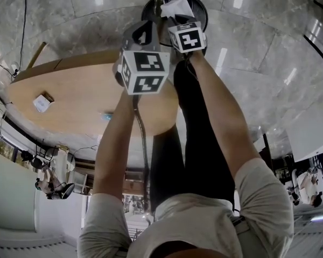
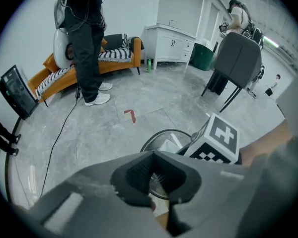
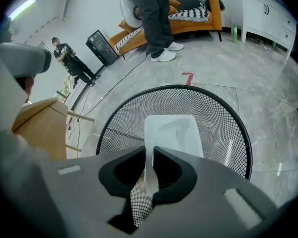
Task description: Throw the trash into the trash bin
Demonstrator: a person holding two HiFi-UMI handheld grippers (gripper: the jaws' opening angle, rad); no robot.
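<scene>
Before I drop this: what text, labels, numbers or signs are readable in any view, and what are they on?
No readable words in any view.
Red floor mark: shaped like "7", possibly just tape.
Marker cubes: black-and-white square patterns, no letters.
Small white packet: too small to read.
White sheet: no print visible.
</scene>
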